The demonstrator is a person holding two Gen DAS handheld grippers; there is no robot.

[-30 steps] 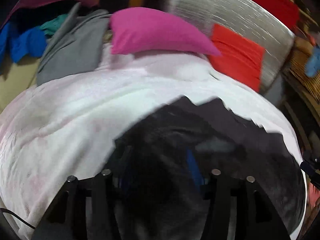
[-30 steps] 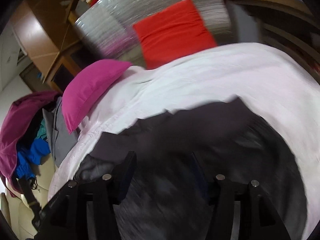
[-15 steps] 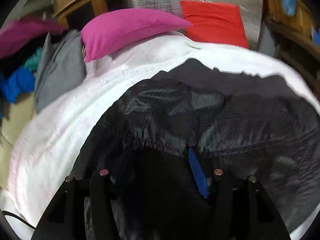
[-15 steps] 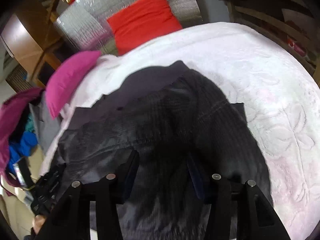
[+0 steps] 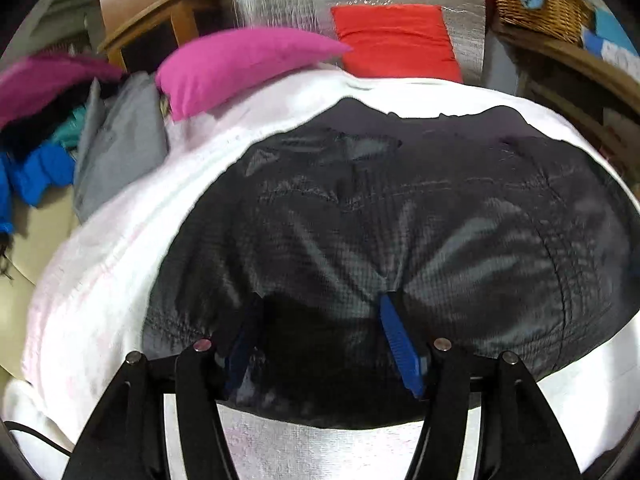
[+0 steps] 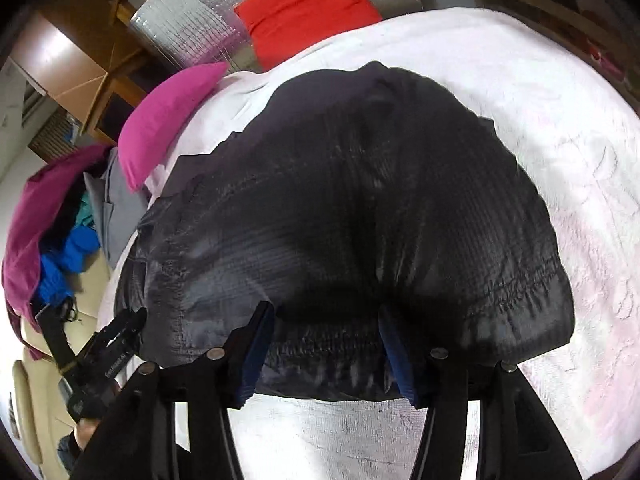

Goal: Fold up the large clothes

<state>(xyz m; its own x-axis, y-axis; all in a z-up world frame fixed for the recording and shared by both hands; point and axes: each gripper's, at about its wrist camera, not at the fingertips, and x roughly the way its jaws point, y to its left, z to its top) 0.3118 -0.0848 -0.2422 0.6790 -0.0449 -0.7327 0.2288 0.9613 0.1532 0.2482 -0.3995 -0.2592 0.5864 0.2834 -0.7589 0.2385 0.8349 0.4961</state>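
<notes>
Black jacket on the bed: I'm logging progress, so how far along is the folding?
Done: the black jacket lies spread on the white bedspread. In hand: the left gripper and right gripper each have near-hem fabric bunched between wide-set fingers; grip unclear. Left: no clear fold shows yet.

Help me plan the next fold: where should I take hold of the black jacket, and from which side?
Grip the black jacket along its near hem, coming in low from the near side. That edge lies loose and puckered on the white blanket, facing both grippers, so fingers can slide under it.
</notes>
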